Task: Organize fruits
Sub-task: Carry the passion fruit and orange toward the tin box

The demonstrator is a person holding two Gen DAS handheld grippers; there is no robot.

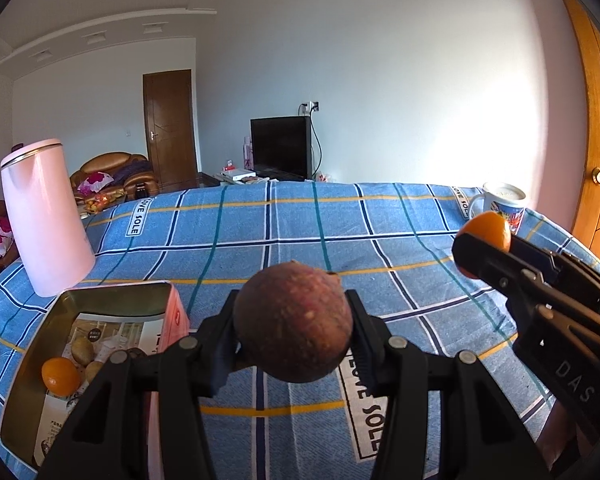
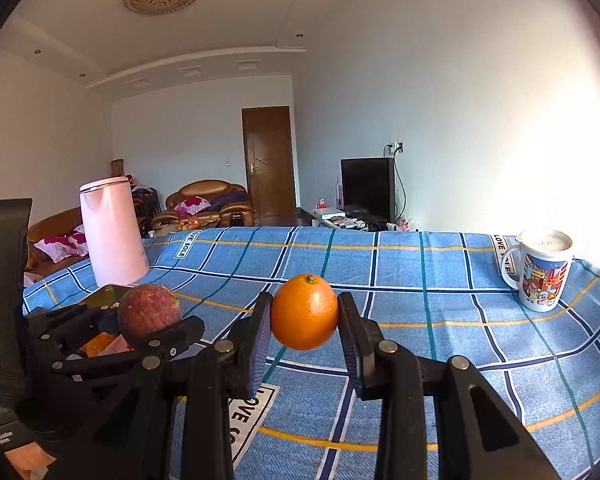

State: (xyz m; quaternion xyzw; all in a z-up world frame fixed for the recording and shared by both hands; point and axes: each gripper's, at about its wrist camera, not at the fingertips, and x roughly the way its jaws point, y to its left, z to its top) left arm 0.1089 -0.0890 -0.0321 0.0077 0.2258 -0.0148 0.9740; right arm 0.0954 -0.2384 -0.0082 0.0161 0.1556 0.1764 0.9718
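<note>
Left tool (image 1: 294, 332) grips brown fruit (image 1: 294, 322), right tool (image 2: 304, 316) grips orange (image 2: 304, 311); tin (image 1: 28, 360) holds some fruit, both still to drop.

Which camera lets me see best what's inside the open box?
The left wrist view. It looks down into the open box, showing an orange, two small brownish fruits and printed paper inside. In the right wrist view only a corner of the box peeks out behind the left gripper; its inside is hidden.
</note>
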